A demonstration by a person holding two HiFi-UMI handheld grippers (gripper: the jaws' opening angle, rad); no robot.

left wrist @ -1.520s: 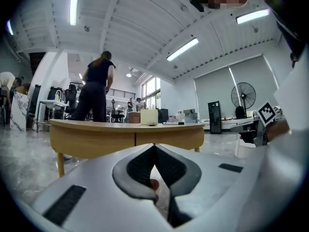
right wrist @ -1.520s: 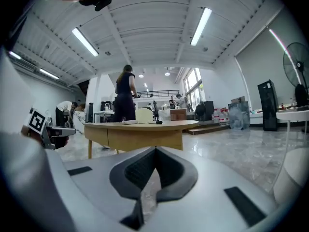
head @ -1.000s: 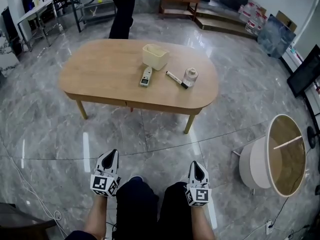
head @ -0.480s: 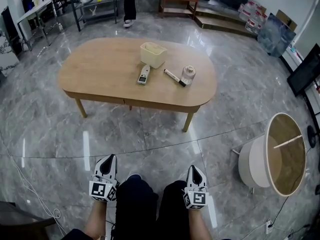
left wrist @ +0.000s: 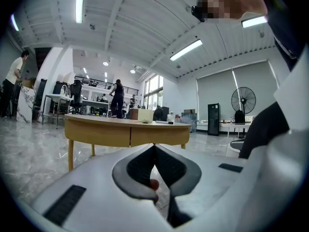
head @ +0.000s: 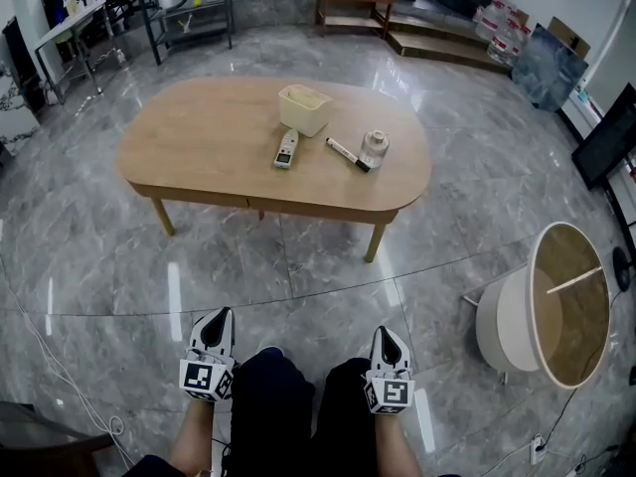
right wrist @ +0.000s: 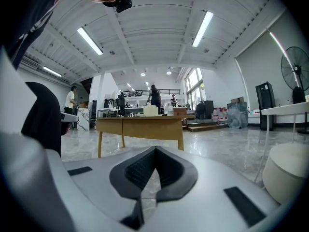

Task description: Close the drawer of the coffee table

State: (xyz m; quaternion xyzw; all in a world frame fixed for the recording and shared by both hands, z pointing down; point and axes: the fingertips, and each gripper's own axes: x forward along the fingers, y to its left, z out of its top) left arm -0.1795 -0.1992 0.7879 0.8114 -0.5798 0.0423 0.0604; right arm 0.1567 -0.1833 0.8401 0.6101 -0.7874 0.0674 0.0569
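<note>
The oval wooden coffee table (head: 189, 132) stands on the marble floor ahead of me. Its front apron shows a seam between two drawer fronts (head: 204, 198), and both look flush with it. The left gripper view shows the same apron (left wrist: 108, 132), and so does the right gripper view (right wrist: 145, 129). My left gripper (head: 221, 314) and right gripper (head: 385, 332) hang low by the person's knees, well short of the table. Both are shut with nothing between the jaws, as their own views show (left wrist: 154, 146) (right wrist: 155, 149).
On the table are a cream container (head: 305, 109), a white handheld device (head: 286, 150), a marker (head: 347, 154) and a small jar (head: 374, 148). A round white side table (head: 517, 321) stands at the right. Metal desks (head: 189, 8) and wooden steps (head: 437, 43) line the back.
The person standing behind the table has walked away and left the head view. Both grippers have stayed by the knees and remain shut.
</note>
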